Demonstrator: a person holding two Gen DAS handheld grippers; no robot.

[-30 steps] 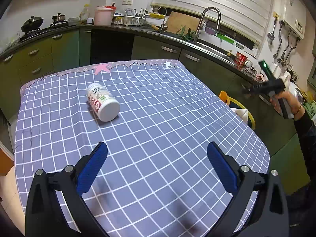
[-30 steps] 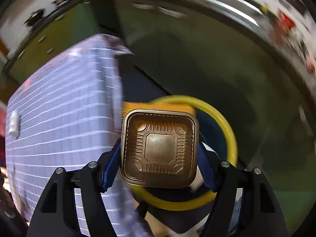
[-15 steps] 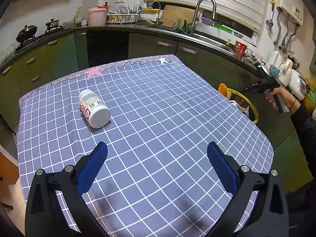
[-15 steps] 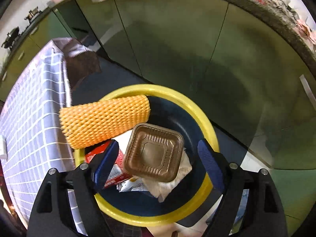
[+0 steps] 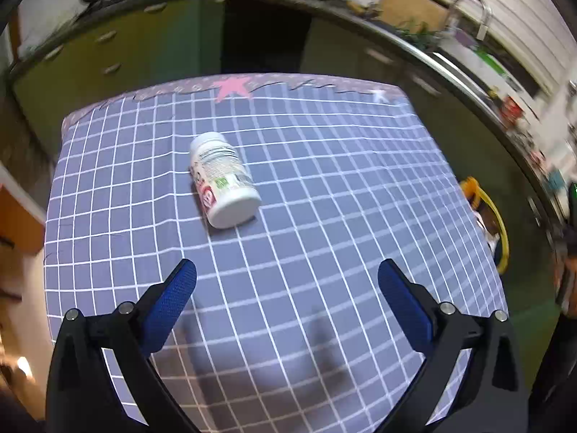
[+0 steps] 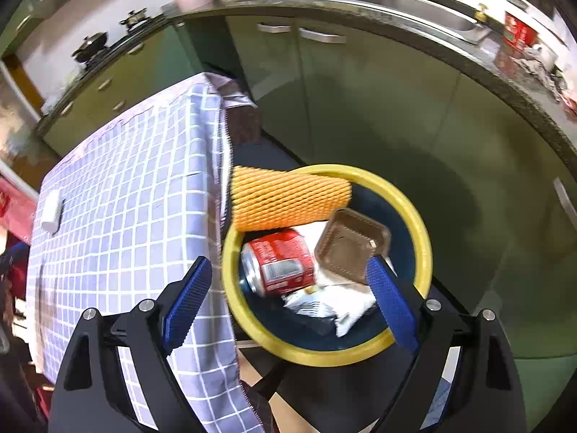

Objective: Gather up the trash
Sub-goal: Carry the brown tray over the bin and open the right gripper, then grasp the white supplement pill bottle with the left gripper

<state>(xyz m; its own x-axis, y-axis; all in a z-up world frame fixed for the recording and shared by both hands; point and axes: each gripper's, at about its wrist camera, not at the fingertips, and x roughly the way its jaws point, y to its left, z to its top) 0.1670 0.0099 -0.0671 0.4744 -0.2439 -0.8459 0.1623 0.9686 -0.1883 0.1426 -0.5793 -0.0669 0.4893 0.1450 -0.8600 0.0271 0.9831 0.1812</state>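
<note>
A: We see the right gripper (image 6: 288,288) opening, nothing betw. its ribbed blue pads; square brown tray (image 6: 351,245) lies in the round yellow-rimmed bin (image 6: 420,223).
B: Left gripper (image 5: 286,281) gapes empty; smooth white bottle (image 5: 223,180) lies on the checked cloth (image 5: 342,198).

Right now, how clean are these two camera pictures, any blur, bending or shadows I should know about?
Left wrist view: heavy fisheye bending, the counter and right edge smeared by motion blur, while the white bottle on the checked cloth reads fairly sharp; soft shadows fall on the cloth between the fingers. Right wrist view: sharper overall, curved counter line, slight blur on the yellow bin rim and the brown tray.
</note>
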